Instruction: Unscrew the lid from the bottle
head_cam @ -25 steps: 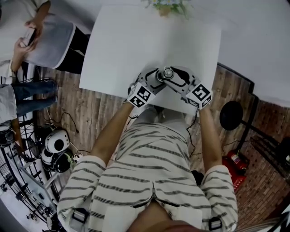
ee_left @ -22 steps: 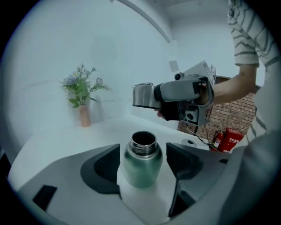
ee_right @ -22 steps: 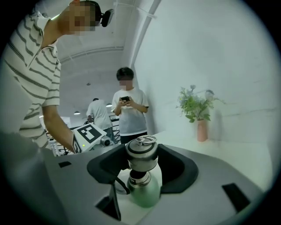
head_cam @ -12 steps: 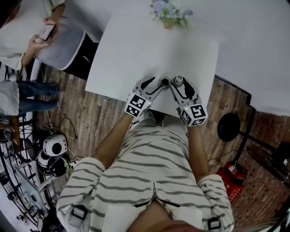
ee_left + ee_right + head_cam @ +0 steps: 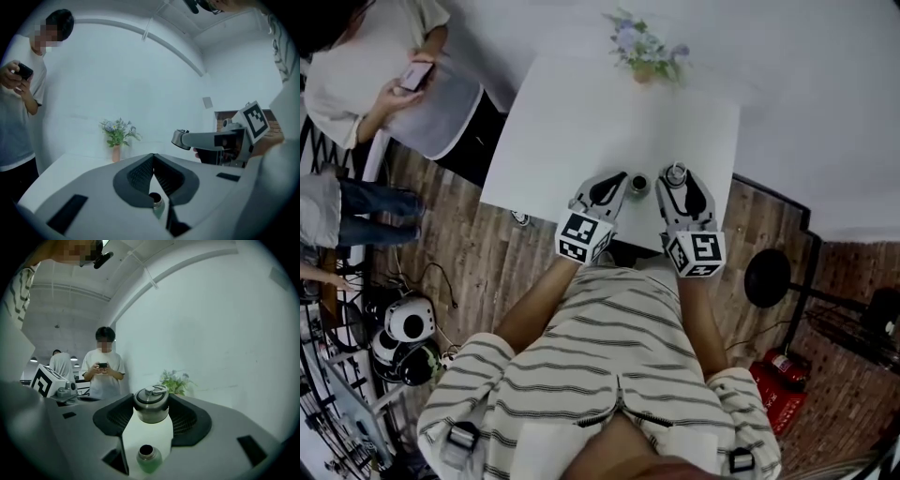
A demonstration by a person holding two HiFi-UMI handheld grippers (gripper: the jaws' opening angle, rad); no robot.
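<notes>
A small green bottle [image 5: 638, 184] stands open-mouthed near the front edge of the white table [image 5: 581, 112]. In the right gripper view the bottle [image 5: 147, 459] is below the jaws. Its round metal lid [image 5: 151, 404] is off and held in the air, with my right gripper [image 5: 151, 401] shut on it. In the head view the lid [image 5: 676, 174] sits in the right gripper [image 5: 676, 178] just right of the bottle. My left gripper [image 5: 623, 179] is just left of the bottle, shut and holding nothing. In its own view the left gripper [image 5: 153, 158] is above the bottle's mouth [image 5: 155, 200].
A vase of flowers [image 5: 643, 49] stands at the table's far edge. A person with a phone [image 5: 389, 80] stands at the table's left. A black round stool [image 5: 766, 278] and a red canister [image 5: 783, 377] are on the wooden floor at the right.
The left jaws let go of the bottle and shut empty. The right gripper carried the lid off the bottle to the right, leaving the mouth open.
</notes>
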